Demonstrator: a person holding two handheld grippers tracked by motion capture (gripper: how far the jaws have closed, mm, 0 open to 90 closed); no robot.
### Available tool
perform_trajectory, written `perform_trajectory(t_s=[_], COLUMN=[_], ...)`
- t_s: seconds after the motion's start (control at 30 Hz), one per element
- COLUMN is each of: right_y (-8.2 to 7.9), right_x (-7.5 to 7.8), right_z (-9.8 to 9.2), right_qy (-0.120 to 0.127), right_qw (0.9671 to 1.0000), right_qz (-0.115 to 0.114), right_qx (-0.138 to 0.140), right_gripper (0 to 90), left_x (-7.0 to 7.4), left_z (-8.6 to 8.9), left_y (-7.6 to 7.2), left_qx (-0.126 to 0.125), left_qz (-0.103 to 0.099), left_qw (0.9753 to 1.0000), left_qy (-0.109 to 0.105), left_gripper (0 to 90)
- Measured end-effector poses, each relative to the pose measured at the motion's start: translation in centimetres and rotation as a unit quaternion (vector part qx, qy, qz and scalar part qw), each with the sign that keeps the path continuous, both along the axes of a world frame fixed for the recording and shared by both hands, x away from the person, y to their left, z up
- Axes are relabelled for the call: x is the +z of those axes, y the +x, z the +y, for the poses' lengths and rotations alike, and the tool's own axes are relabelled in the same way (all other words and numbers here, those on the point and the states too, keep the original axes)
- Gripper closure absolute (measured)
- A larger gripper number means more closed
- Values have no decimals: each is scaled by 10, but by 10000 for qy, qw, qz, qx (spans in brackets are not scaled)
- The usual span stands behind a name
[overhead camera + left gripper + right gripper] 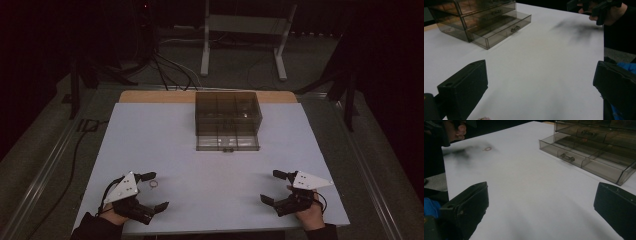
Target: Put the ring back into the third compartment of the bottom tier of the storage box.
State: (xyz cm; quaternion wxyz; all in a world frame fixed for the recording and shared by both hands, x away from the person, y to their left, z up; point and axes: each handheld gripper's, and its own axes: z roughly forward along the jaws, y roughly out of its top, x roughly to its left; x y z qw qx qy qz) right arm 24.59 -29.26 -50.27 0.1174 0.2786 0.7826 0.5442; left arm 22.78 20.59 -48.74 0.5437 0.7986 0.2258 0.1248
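A smoky clear drawer cabinet [228, 114] stands at the table's far middle, its bottom drawer [227, 141] pulled out towards me; it also appears as the cabinet [477, 17] and the cabinet [596, 142]. A small ring [153, 184] lies on the white table [210, 165] just right of my left gripper [154, 191], which is open with nothing between its jaws. The ring [487, 149] appears far off in the right gripper view. My right gripper [272, 186] rests at the front right, also open and empty.
A metal stand [245, 35] and cables [170, 70] sit on the dark floor beyond the table. The table's wooden far edge [150, 96] shows behind the white sheet. A person's hands hold both grippers at the near edge.
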Motion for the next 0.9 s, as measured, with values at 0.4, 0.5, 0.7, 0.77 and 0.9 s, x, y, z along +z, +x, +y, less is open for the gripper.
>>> perform_trajectory(t_s=[0.4, 0.5, 0.7, 0.77, 0.9], right_y=[1, 1, 1, 1, 1], right_x=[-1, -1, -1, -1, -1], right_z=[0, 0, -1, -1, -1], right_qy=[7, 13, 64, 37, 38], right_qw=[10000, 10000, 10000, 10000, 10000], right_qz=[19, 23, 45, 33, 45], right_qx=[-5, -9, 5, 7, -2], right_gripper=[0, 0, 0, 0, 0], left_x=[4, 4, 2, 1, 0], left_z=[3, 5, 9, 10, 14], left_y=[8, 9, 13, 14, 16], left_qx=[376, 467, 711, 796, 924], left_qz=[-27, -27, 44, 42, 75], left_qw=[9992, 9989, 9974, 9968, 9957], left_qy=[-97, -87, -84, -60, -33], left_gripper=[6, 6, 6, 6, 6])
